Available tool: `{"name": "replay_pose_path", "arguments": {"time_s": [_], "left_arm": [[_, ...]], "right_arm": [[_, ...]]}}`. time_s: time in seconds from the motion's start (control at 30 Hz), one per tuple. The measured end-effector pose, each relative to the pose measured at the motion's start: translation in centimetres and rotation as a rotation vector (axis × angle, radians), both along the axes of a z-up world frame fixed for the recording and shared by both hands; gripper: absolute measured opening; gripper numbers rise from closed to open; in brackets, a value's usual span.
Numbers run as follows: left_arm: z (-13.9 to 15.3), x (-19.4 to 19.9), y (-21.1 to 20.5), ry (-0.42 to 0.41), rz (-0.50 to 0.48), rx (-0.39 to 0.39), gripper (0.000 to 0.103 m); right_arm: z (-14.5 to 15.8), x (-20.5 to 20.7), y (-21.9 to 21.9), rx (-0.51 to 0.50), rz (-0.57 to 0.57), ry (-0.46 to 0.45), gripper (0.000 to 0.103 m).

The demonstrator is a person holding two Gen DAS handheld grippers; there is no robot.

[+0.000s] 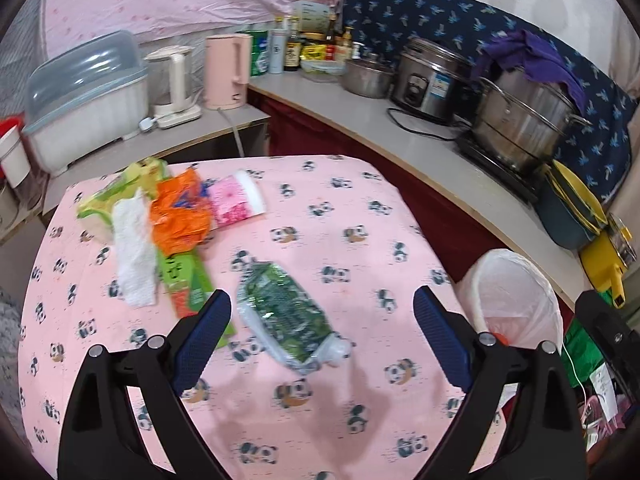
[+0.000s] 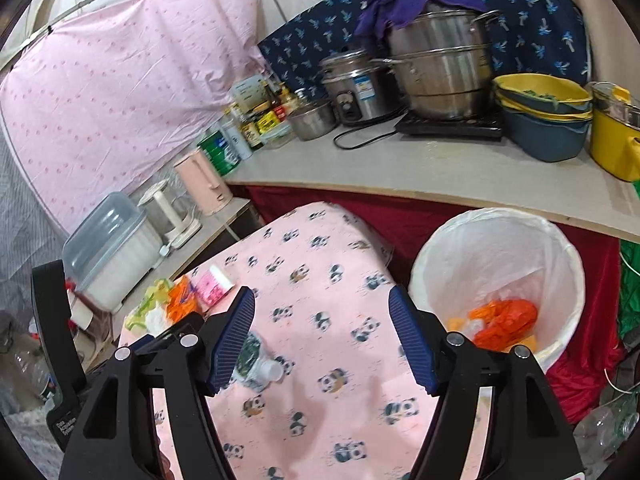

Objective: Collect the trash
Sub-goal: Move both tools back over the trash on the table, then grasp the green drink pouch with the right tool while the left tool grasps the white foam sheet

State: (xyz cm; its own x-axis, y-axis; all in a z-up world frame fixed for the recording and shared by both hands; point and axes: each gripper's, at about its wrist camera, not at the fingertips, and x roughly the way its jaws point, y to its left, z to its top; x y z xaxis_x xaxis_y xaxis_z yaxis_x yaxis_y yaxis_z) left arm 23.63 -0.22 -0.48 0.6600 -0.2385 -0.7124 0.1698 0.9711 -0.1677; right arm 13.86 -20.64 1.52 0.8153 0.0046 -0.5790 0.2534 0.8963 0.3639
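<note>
On the panda-print tablecloth (image 1: 320, 208), beside the white-lined trash bin (image 2: 496, 264), lies 1 crushed plastic bottle (image 1: 286, 316), likely light, springy and slick, best pinched across its flattened green-labelled middle, while the left gripper (image 1: 322, 314) and right gripper (image 2: 322, 336) both gape wide, empty.

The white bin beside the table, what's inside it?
The white bin holds crumpled orange wrappers and some pale scraps on a plastic liner. Anything beneath them is covered, and the right gripper hides the near corner.
</note>
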Motion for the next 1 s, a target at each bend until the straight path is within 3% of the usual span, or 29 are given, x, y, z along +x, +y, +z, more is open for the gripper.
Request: {"name": "replay_pose_path", "arguments": {"time_s": [0.57, 1.0], "left_arm": [[-4.2, 1.5, 13.6, 0.100, 0.241, -0.047, 0.088], [-7.9, 4.3, 19.5, 0.164, 0.329, -0.068, 0.088]], "right_arm": [[-3.8, 4.3, 9.6, -0.019, 0.150, 0.113, 0.068], [-8.4, 8.6, 11.7, -0.019, 0.170, 0.224, 0.068]]}}
